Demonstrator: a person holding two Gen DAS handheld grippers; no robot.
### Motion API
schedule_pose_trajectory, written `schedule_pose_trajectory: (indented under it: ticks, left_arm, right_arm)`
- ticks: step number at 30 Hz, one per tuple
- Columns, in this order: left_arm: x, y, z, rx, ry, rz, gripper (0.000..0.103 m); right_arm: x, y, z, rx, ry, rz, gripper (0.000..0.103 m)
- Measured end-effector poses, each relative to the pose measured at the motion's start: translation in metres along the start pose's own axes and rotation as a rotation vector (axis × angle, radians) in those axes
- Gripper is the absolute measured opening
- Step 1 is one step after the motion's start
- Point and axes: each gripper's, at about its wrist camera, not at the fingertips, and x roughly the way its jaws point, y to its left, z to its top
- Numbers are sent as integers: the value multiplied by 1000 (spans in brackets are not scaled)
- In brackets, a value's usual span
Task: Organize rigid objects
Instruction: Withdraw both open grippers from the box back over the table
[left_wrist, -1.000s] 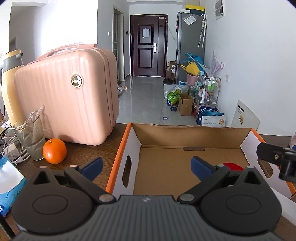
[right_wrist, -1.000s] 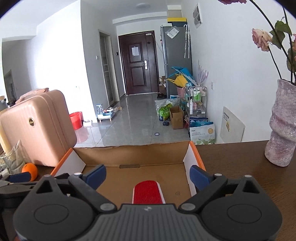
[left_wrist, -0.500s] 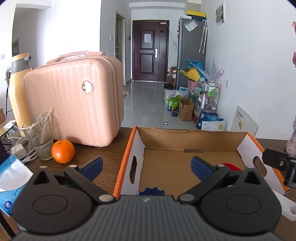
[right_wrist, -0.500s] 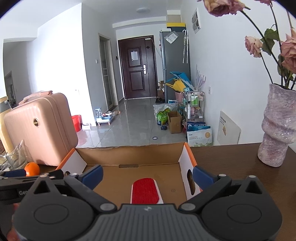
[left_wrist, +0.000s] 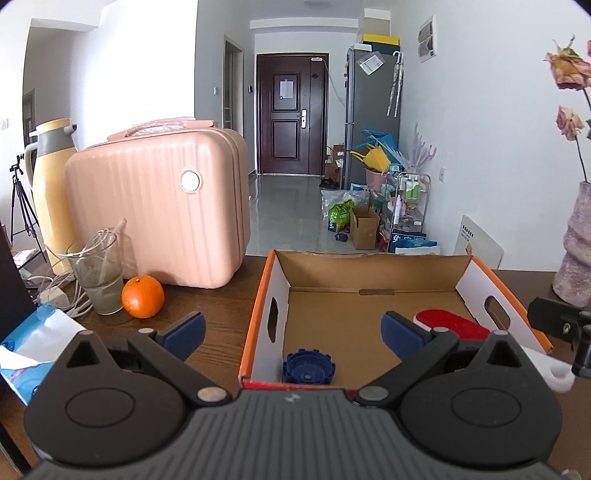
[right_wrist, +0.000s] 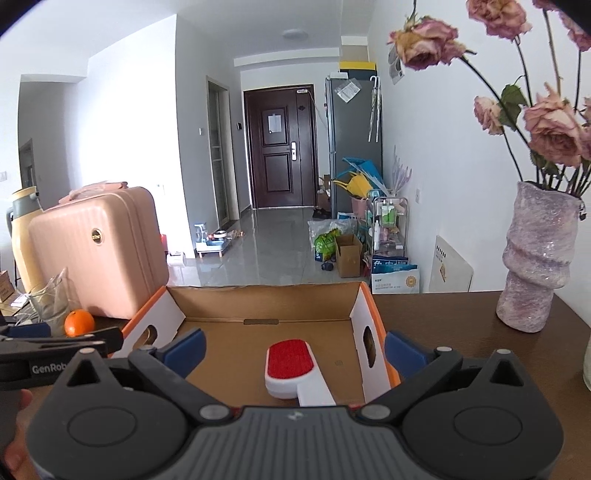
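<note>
Right wrist view: your right gripper (right_wrist: 293, 349) is spread wide, empty; the brush (right_wrist: 291, 367) lies in the box (right_wrist: 364, 306) dead ahead. Looks light, hard plastic, probably slick; take the white handle crosswise. Left gripper (left_wrist: 291, 328) likewise empty, blue cap (left_wrist: 308, 366) just ahead.

The left gripper (left_wrist: 291, 328) and right gripper (right_wrist: 293, 347) sit low in frame, jaws spread wide, holding nothing.
</note>
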Motion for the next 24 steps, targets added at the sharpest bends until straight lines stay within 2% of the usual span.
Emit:
schedule_pose_trajectory:
  ticks: [24]
  left_arm:
    - [-84,16,-41,11,-25,-54,103]
  right_arm:
    - [-92,5,-41,-16,-36,15,103]
